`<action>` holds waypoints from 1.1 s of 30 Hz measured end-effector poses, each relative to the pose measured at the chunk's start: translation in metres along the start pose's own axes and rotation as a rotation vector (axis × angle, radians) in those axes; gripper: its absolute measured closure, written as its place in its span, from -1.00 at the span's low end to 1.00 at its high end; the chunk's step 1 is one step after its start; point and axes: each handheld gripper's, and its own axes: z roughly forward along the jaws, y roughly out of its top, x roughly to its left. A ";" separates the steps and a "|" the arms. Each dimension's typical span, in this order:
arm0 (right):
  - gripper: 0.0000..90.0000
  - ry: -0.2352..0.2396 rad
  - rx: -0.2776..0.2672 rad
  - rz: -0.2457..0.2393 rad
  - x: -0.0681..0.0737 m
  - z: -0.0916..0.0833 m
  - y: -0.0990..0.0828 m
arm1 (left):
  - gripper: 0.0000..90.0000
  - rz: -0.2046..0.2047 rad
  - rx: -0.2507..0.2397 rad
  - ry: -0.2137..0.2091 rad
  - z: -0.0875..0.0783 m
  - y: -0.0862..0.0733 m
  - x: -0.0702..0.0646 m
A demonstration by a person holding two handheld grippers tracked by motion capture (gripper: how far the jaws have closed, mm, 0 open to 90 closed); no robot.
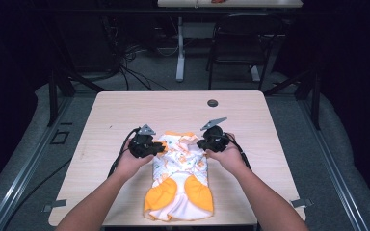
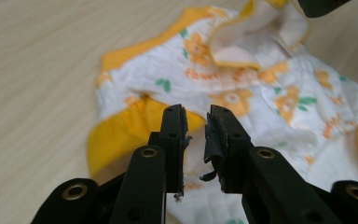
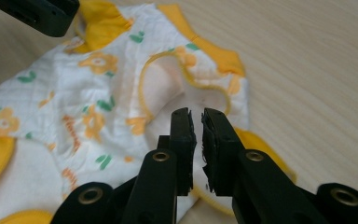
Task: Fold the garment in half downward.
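— Which way is that thing lying?

— The small white quilted cotton baby garment with orange trim and a flower print (image 1: 179, 173) lies flat on the pale wooden tabletop (image 1: 115, 115), toward the near edge and roughly centred. Its long axis runs from the person outward: the neck opening and shoulders point to the far side, and the two rounded orange leg panels point back toward the person, close to the near edge.

— And the hands?

— Both forearms come in from the near side and angle inward, so the hands flank the garment's upper half. The left hand (image 1: 132, 162) holds the left gripper (image 1: 160, 148) at the garment's left shoulder, aimed inward across the cloth. The right hand (image 1: 229, 155) holds the right gripper (image 1: 200, 144) at the right shoulder, aimed inward too, so the two face each other across the neckline.

— Are the jaws gripping anything?

— From the left gripper view (image 2: 196, 122) the jaws stand narrow, with a slim gap between them and no cloth in it; they hang above the orange sleeve band. In the right gripper view (image 3: 196, 122) the jaws are narrower still, nearly meeting, also with nothing pinched, poised over the garment's edge near the neck opening.
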 end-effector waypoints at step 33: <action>0.55 -0.058 0.070 0.042 -0.013 0.053 0.010 | 0.44 -0.019 0.035 0.098 0.036 0.002 0.024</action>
